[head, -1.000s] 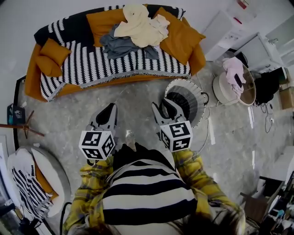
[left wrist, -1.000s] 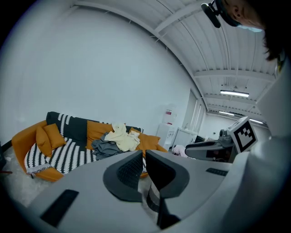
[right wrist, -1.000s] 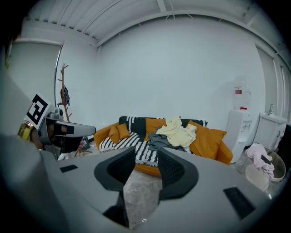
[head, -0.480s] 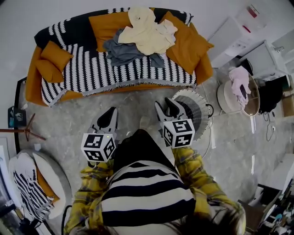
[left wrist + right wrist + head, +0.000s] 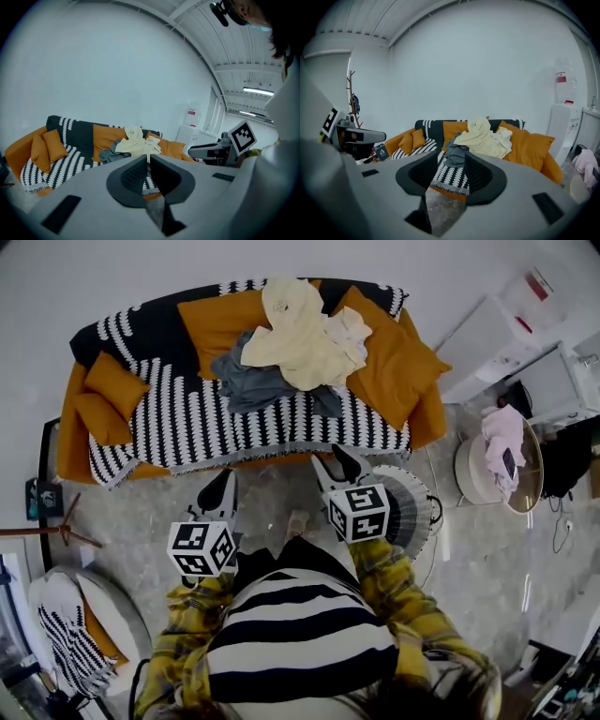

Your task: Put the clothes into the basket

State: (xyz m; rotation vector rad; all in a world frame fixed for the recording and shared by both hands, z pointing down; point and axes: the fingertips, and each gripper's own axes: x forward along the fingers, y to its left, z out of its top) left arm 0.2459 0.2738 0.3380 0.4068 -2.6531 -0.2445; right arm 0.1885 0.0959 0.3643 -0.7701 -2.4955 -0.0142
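A grey marbled floor (image 5: 141, 507) and a plain white wall are seen. An orange sofa (image 5: 66, 427) is set against the wall and is draped with a black-and-white patterned throw (image 5: 187, 418). A loose cream garment (image 5: 305, 338) is heaped on the seat between orange cushions (image 5: 394, 362), and a crumpled grey garment (image 5: 248, 385) lies partly under it. A round white wire basket (image 5: 412, 517) stands on the floor near the sofa's right end, well apart from both garments and just beside the right gripper (image 5: 333, 465). The left gripper (image 5: 225, 482) is held with its jaws pressed together and nothing between them. The right gripper's jaws stand partly apart, having just been opening, and nothing is gripped. Both grippers are pointed towards the sofa.
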